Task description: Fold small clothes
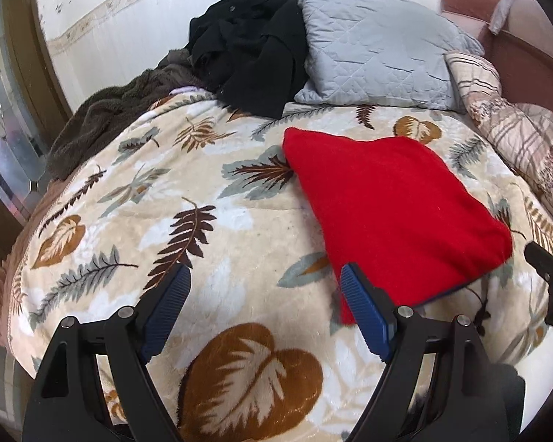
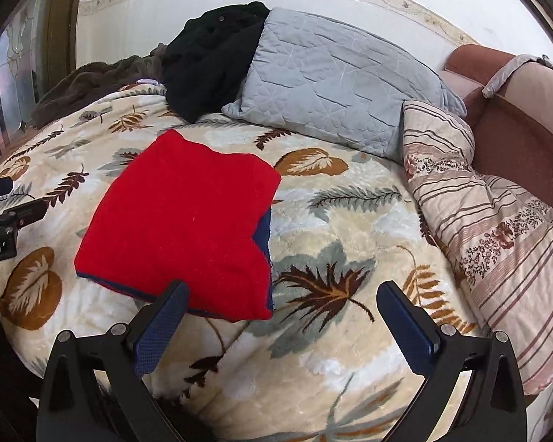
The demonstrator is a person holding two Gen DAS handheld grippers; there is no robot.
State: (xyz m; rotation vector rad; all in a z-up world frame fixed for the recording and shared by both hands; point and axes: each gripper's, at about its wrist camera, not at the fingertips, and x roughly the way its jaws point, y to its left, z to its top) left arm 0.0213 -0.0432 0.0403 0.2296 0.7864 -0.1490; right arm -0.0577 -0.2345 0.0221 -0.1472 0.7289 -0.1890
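A red garment [image 1: 394,206] with a dark blue inner edge lies folded into a rough square on the leaf-patterned blanket [image 1: 217,243]. In the right wrist view the red garment [image 2: 188,221] sits left of centre on the blanket [image 2: 350,258]. My left gripper [image 1: 265,276] is open and empty, just left of the garment's near corner. My right gripper [image 2: 282,293] is open and empty, just right of the garment's near edge. Each gripper shows at the edge of the other's view: the right one [image 1: 549,280], the left one [image 2: 7,217].
A black garment [image 1: 250,44], a grey quilted pillow [image 1: 379,48] and a brown fleece [image 1: 107,118] lie at the bed's far side. A striped floral quilt [image 2: 490,228] is bunched on the right. A reddish headboard [image 2: 516,140] and white wall lie beyond.
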